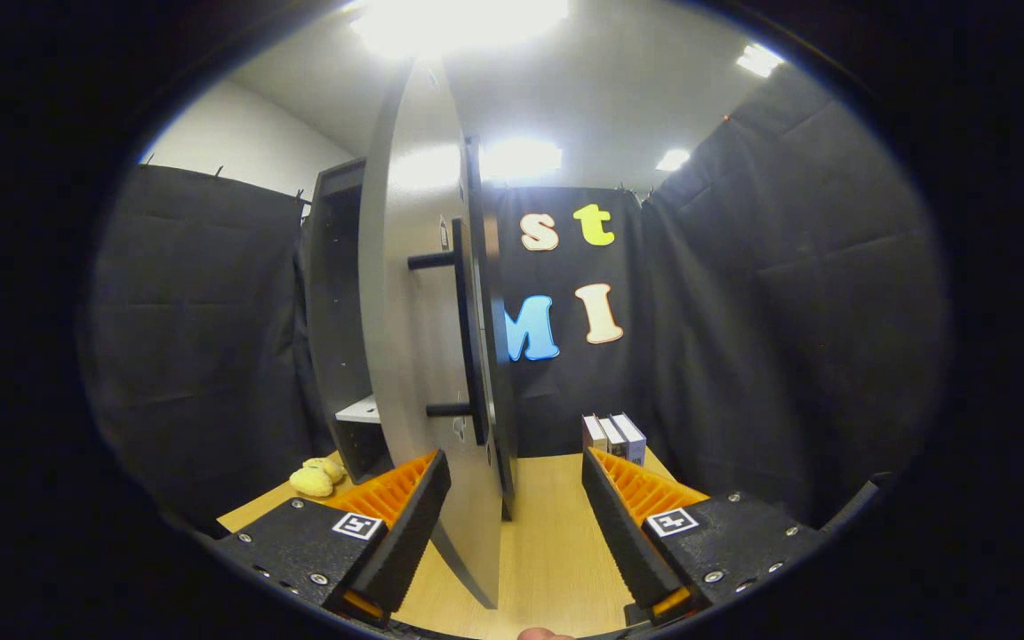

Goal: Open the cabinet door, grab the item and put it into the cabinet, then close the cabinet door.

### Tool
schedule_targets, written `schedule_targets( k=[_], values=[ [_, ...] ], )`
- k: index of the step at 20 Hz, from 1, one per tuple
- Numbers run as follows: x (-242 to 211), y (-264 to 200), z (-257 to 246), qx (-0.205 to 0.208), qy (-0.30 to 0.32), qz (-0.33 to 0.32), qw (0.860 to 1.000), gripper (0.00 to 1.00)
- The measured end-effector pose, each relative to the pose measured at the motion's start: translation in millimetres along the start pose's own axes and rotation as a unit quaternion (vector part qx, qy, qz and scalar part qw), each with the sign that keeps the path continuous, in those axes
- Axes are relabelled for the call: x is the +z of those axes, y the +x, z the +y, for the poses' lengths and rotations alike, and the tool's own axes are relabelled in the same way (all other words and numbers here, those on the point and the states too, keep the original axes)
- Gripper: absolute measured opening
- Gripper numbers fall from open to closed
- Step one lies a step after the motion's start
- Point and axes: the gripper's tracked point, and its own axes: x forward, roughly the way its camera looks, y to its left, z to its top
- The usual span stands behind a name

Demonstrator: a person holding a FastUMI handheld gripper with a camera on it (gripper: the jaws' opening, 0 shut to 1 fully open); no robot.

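Your gripper (pixel 516 498) is spread wide, holding nothing, the open door (pixel 414 356) edge-on between its fingers. The yellow toy (pixel 316 477), left of the door by the cabinet (pixel 334 311), looks soft and light; pinch its middle. It lies on a wooden table (pixel 556 533), books (pixel 614 436) ahead.

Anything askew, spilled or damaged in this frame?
Nothing stands out. The cabinet door stands open, edge-on between the open gripper fingers; the yellow soft toy lies beside the cabinet and the books stand upright.
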Motion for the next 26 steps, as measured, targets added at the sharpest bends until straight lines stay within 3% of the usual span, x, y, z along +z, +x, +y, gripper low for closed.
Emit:
schedule_targets(
  k=[6, 9, 13, 21, 26],
  values=[
    [-122.4, -33.7, 21.5, -0.017, -0.030, 0.029, 0.999, 0.93],
    [-195.1, -46.7, 58.4, -0.006, -0.025, 0.071, 0.997, 0.93],
    [-257.0, -45.6, 104.7, 0.010, -0.002, 0.092, 0.996, 0.93],
    [-340.8, -27.8, 165.7, 0.066, 0.000, 0.132, 0.989, 0.93],
    [-368.4, -7.2, 211.0, 0.087, 0.003, 0.143, 0.986, 0.93]
  ],
)
